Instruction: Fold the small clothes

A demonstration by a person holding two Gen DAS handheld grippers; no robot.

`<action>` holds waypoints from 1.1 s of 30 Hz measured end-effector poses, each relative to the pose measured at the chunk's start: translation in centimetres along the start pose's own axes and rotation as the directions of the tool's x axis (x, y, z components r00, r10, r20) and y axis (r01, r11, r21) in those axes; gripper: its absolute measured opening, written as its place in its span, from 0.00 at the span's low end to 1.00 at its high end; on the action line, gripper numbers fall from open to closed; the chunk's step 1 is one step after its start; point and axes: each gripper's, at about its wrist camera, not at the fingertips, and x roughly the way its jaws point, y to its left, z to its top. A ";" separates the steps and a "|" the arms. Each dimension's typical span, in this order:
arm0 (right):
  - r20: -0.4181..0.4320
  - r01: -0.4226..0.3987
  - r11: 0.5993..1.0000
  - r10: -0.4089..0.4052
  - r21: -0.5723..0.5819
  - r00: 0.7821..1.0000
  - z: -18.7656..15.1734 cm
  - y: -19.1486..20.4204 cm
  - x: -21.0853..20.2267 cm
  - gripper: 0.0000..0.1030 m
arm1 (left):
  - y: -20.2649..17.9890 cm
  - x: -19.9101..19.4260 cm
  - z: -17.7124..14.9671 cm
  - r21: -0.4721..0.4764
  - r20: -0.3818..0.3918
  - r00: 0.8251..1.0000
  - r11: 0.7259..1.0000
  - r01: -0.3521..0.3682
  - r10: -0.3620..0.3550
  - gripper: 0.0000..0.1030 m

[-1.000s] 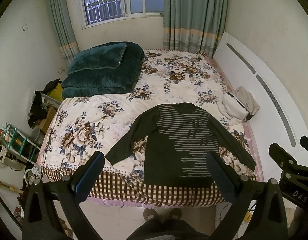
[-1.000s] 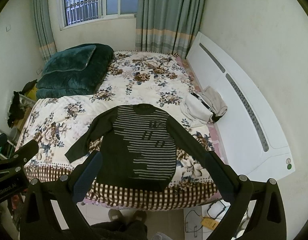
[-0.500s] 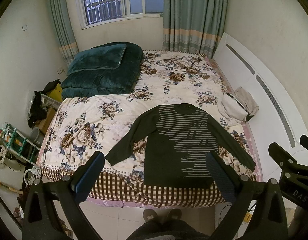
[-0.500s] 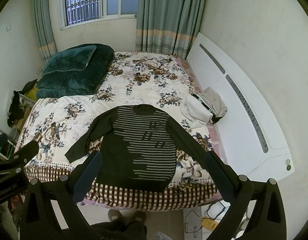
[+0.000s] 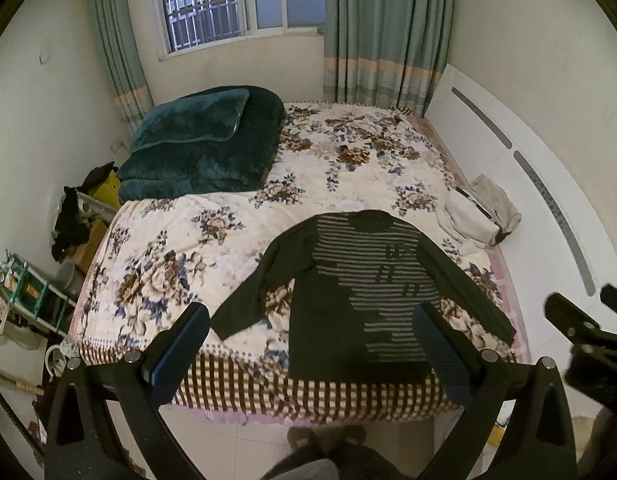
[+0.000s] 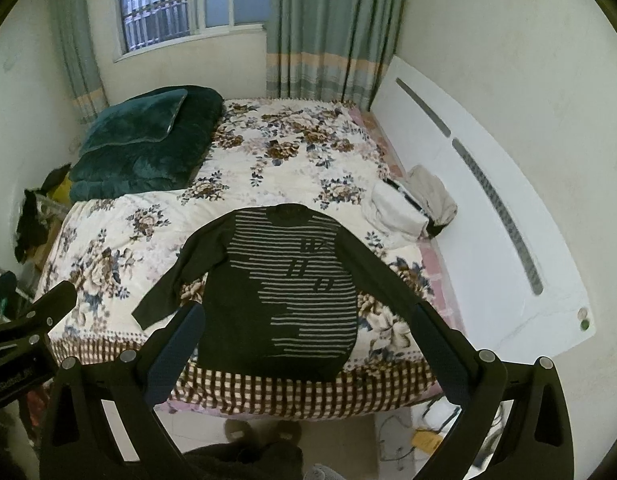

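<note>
A dark long-sleeved sweater with pale stripes lies flat, front up, on the near edge of the flowered bed, sleeves spread out to both sides. It also shows in the right wrist view. My left gripper is open and empty, held high above the near edge of the bed. My right gripper is open and empty too, at the same height to the right. Neither touches the sweater.
A folded dark green quilt lies at the far left of the bed. A small heap of white and beige clothes sits by the white headboard on the right. Clutter and a shelf stand at the left. My feet are on the floor below.
Both views have shifted slightly. The sweater has not moved and both grippers stay open.
</note>
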 end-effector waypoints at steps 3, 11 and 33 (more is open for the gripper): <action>-0.042 0.013 0.995 -0.008 0.102 0.999 -0.9 -2.6 4.0 1.00 | -0.7 4.2 0.6 0.025 0.040 0.999 0.999 -0.033 0.032 1.00; -0.249 0.225 0.845 -0.113 0.484 0.962 -9.4 -18.1 21.3 0.94 | -6.3 18.9 -1.2 0.095 -0.054 0.996 0.993 -0.070 0.075 1.00; -0.455 0.426 0.259 0.060 0.867 0.888 -29.9 -55.0 63.8 0.72 | -17.4 56.0 -10.6 0.140 -0.396 0.888 0.971 -0.191 0.232 1.00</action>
